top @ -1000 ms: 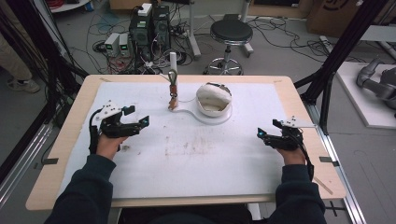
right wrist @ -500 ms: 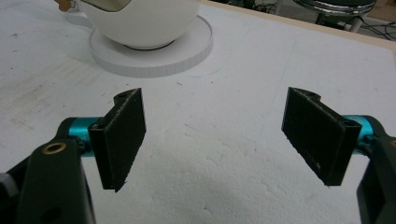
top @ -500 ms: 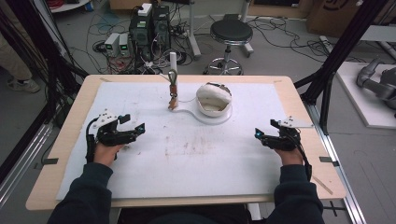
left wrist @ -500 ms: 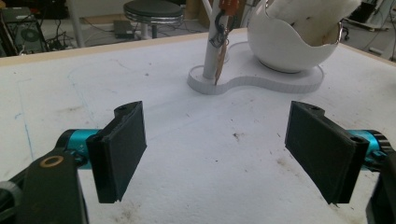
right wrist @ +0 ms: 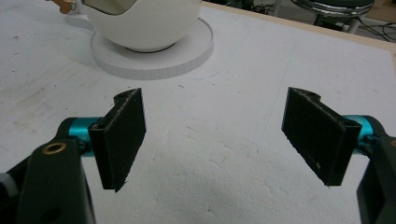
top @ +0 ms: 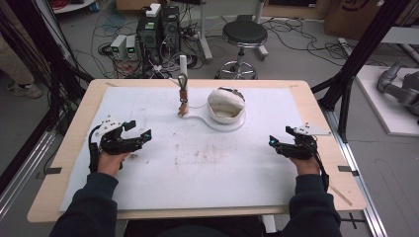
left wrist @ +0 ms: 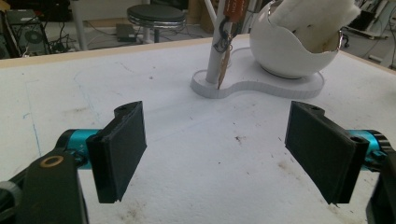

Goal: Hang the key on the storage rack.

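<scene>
A white egg-shaped shell (top: 226,104) with a pale lining stands on a flat white base (top: 212,123) at the table's far middle. A thin white post (top: 183,84) rises from the same base, with a small brown tag and a metal clip (top: 183,96) hanging on it. In the left gripper view the shell (left wrist: 294,46) and the post (left wrist: 217,56) lie ahead. My left gripper (top: 141,137) rests at the left, open and empty (left wrist: 219,154). My right gripper (top: 275,143) rests at the right, open and empty (right wrist: 215,144), with the shell (right wrist: 140,23) ahead to its left.
A stained white mat (top: 207,163) covers the wooden table (top: 321,118). Beyond the far edge stand a round stool (top: 242,34), computer boxes (top: 158,24) and loose cables on the floor. Black frame posts (top: 356,64) rise at the right.
My left gripper has drawn back toward the table's near side and a little left. The right gripper has barely shifted. Both stay open.
</scene>
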Available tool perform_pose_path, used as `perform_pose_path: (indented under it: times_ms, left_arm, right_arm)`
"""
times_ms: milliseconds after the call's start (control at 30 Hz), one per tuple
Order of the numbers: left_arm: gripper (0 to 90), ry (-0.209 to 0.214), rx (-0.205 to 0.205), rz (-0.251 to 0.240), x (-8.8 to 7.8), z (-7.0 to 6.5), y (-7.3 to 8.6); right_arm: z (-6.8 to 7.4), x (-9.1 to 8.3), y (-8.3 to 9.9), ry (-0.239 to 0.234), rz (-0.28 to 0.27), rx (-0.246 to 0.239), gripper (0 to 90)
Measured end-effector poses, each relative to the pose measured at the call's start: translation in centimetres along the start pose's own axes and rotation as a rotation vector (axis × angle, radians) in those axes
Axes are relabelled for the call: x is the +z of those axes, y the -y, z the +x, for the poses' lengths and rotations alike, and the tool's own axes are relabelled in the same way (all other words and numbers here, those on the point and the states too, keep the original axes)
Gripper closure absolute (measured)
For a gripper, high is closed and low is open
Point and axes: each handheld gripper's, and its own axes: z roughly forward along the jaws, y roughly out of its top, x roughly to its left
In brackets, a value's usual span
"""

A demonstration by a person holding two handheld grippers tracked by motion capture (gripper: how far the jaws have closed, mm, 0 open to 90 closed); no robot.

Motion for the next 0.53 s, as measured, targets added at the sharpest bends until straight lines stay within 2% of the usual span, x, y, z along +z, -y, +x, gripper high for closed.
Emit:
perform_pose_path:
  times_ms: [533]
  left_arm:
    - [20.4,-0.005,-0.003,0.004,-0.02,0.19,0.09]
  right_arm:
    - [-0.17,0.11,0.05,-0.005,0.001,0.007,22.1]
